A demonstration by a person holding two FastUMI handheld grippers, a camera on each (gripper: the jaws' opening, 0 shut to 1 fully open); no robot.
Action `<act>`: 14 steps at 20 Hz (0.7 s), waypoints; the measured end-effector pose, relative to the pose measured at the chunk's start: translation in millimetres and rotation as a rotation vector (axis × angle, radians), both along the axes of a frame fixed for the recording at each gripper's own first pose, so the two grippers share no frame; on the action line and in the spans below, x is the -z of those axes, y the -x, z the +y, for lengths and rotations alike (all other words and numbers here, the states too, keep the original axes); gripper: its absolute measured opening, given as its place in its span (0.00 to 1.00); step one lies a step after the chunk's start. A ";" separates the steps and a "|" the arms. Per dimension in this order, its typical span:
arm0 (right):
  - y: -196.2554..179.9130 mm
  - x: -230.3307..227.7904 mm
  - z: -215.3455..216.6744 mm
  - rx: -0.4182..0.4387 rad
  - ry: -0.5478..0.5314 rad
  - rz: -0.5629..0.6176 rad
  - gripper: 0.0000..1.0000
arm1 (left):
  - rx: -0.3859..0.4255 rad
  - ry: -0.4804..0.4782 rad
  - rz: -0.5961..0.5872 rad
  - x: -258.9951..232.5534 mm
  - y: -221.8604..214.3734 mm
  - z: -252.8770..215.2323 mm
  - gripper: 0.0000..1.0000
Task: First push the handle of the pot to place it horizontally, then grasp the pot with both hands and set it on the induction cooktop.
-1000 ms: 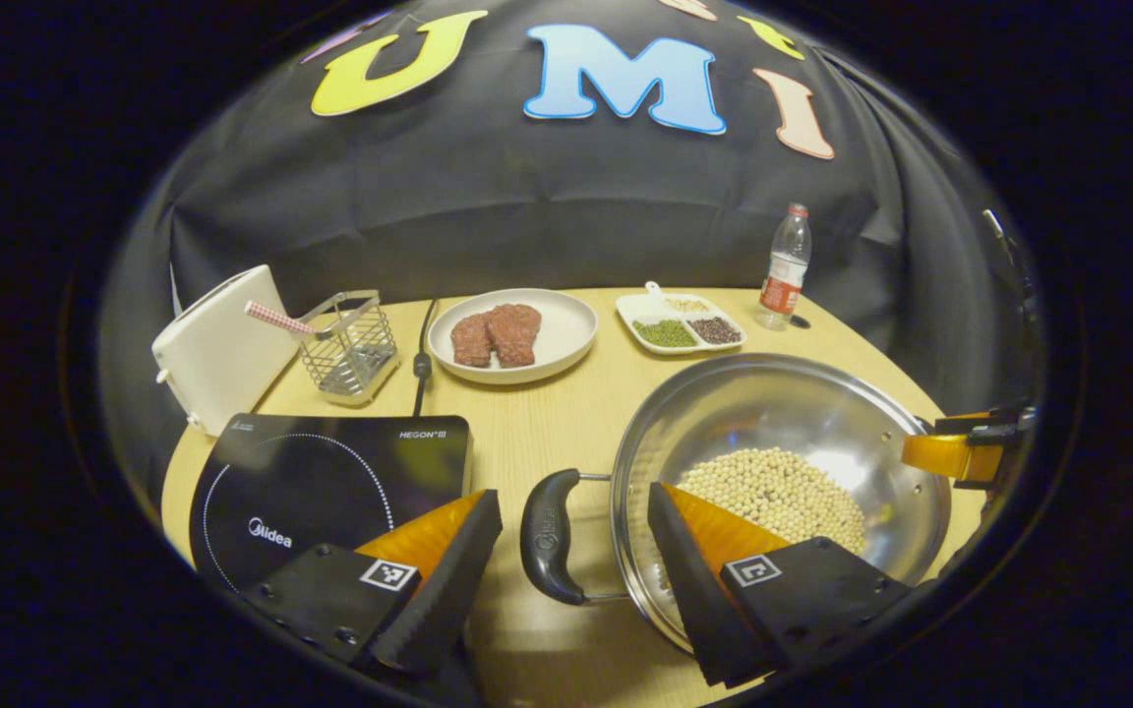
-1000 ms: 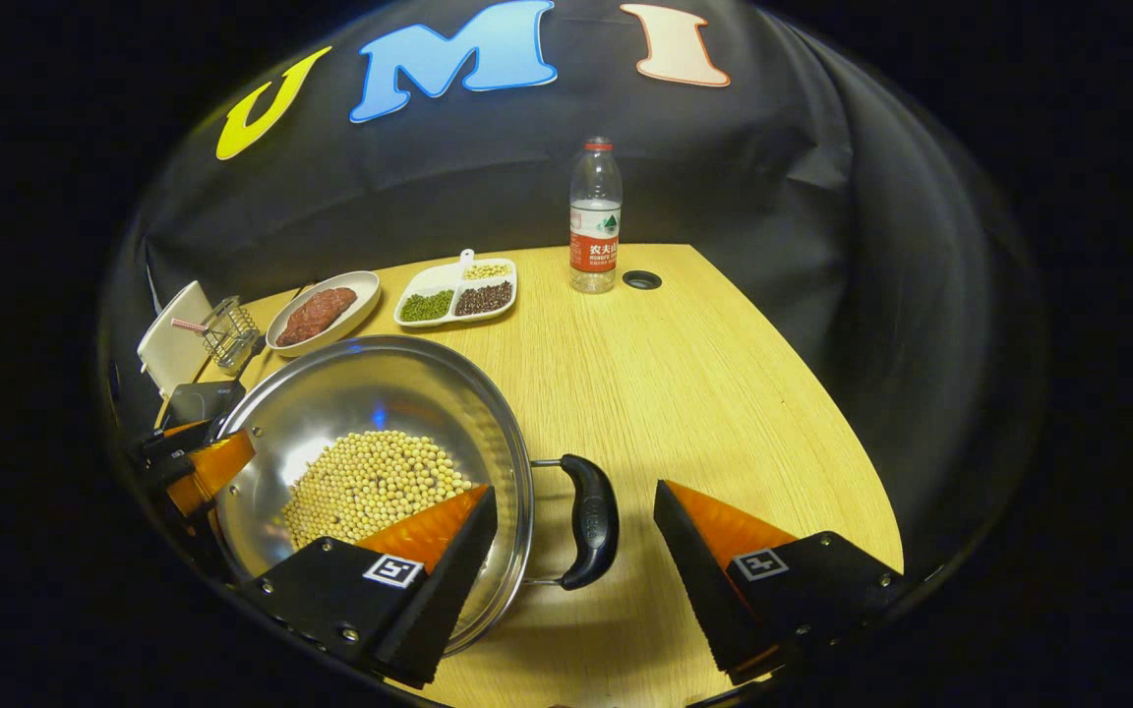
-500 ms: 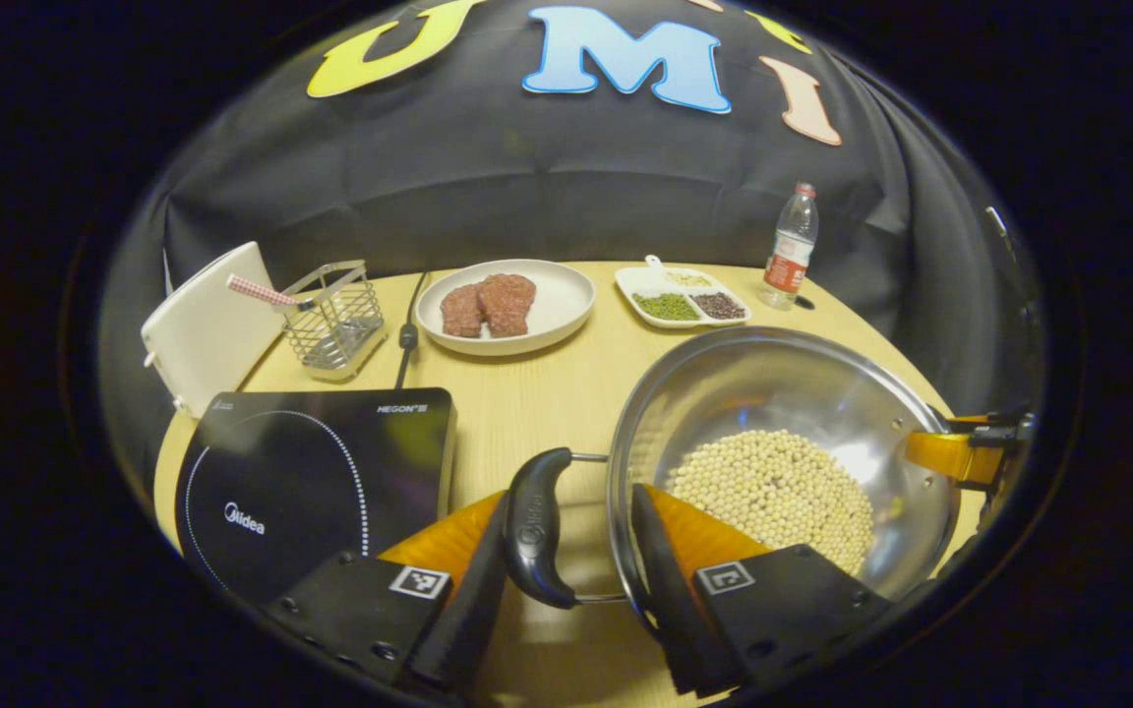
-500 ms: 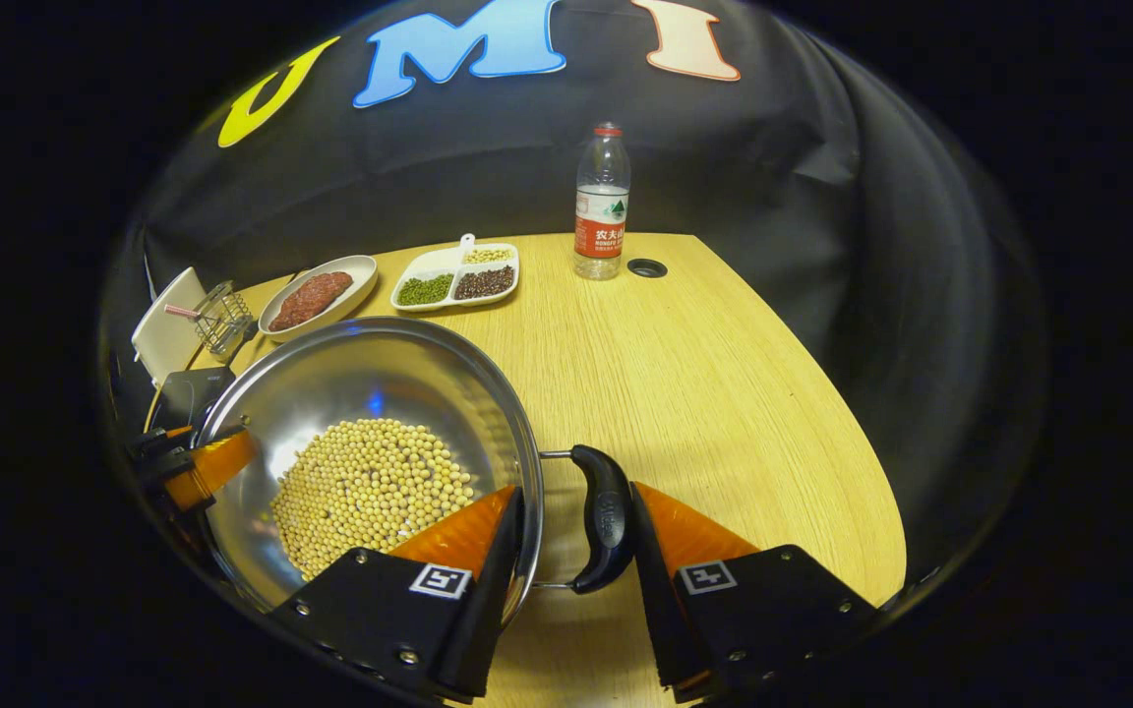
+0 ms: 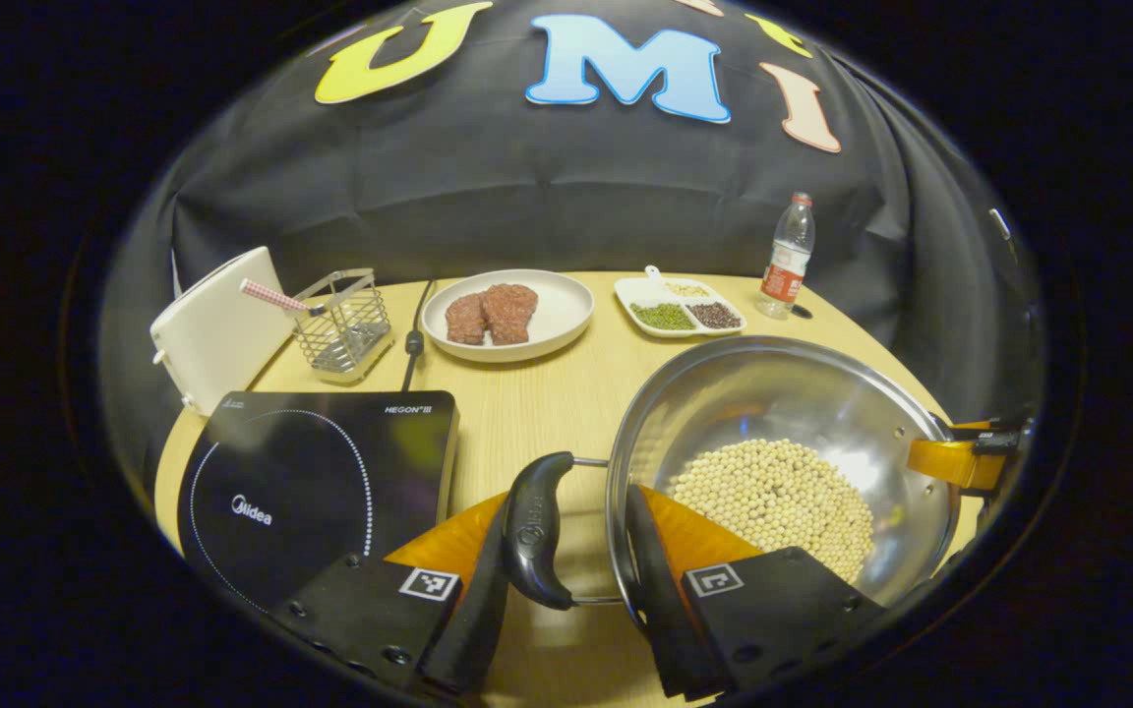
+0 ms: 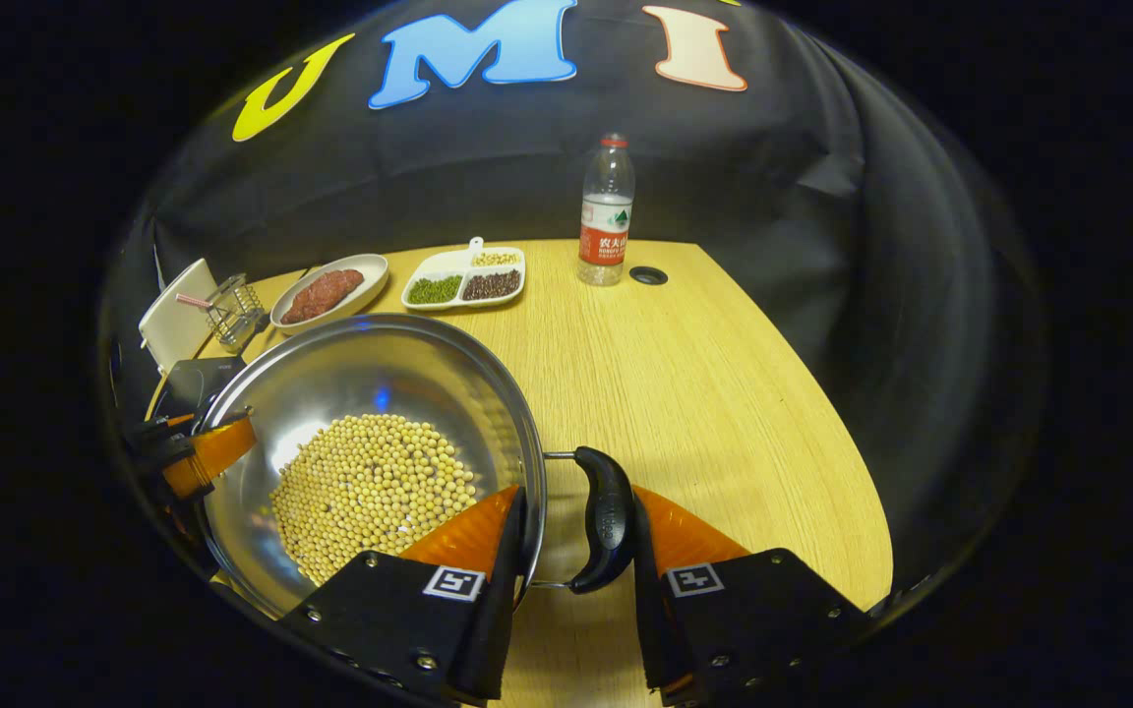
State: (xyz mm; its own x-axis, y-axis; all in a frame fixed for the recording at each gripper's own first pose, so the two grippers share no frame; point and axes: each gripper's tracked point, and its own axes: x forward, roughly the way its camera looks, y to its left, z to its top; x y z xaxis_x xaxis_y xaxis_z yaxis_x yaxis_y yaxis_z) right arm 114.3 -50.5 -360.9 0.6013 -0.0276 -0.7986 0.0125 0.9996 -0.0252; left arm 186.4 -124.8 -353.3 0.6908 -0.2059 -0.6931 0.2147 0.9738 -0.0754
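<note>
Both pot handles clamped.
Your left gripper [image 5: 566, 600] and right gripper [image 6: 574, 580] grip the pot [image 5: 783, 413]; table [image 6: 704, 374] contact seemingly unclear.

One steel pot [image 5: 783, 413] of soybeans, two black handles: one [image 5: 534, 531] between the left gripper's fingers, one [image 6: 610, 516] between the right's. One induction cooktop [image 5: 316, 482], one plate [image 5: 507, 315] with two meat pieces, maybe. One three-section dish [image 5: 680, 310], one water bottle [image 5: 787, 258], one wire basket [image 5: 342, 324], one white board [image 5: 217, 329].
</note>
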 end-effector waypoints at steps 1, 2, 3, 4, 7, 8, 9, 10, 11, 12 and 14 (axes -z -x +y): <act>4.6 -7.3 -0.3 -0.006 -0.004 -0.009 0.53 | -0.006 -0.002 -0.016 -8.4 2.9 0.8 0.70; 7.5 -13.7 -0.1 -0.014 -0.010 -0.021 0.53 | -0.015 -0.004 -0.030 -15.6 8.4 3.8 0.66; 10.4 -18.5 0.0 -0.024 -0.018 -0.029 0.53 | -0.029 -0.006 -0.042 -22.4 13.4 5.3 0.73; 13.6 -25.0 0.0 -0.037 -0.025 -0.039 0.53 | -0.043 -0.011 -0.056 -30.0 19.2 6.2 0.69; 26.1 -38.2 1.7 -0.083 -0.033 -0.061 0.53 | -0.087 -0.022 -0.091 -50.4 46.5 12.5 0.65; 30.9 -42.7 1.4 -0.098 -0.033 -0.064 0.53 | -0.101 -0.027 -0.093 -54.6 55.6 14.3 0.69; 35.4 -45.5 2.3 -0.109 -0.037 -0.063 0.53 | -0.114 -0.030 -0.096 -57.9 64.8 16.6 0.69; 39.4 -49.1 5.0 -0.116 -0.041 -0.064 0.53 | -0.123 -0.034 -0.101 -62.6 72.2 20.0 0.69; 43.2 -52.0 7.8 -0.121 -0.043 -0.067 0.53 | -0.129 -0.035 -0.108 -67.1 78.1 24.2 0.69; 46.0 -54.8 10.9 -0.121 -0.043 -0.072 0.53 | -0.133 -0.034 -0.109 -70.2 83.5 28.5 0.69; 50.7 -60.6 20.7 -0.123 -0.041 -0.076 0.53 | -0.136 -0.031 -0.114 -73.1 86.9 39.0 0.69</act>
State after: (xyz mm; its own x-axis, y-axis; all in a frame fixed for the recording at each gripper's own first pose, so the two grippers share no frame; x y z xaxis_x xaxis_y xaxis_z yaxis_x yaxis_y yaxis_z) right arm 63.5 -29.9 -300.3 0.6570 0.0820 -0.7494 -0.1103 0.9938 0.0121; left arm 99.5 -85.8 -280.1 0.7853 -0.0846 -0.6133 0.0858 0.9959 -0.0275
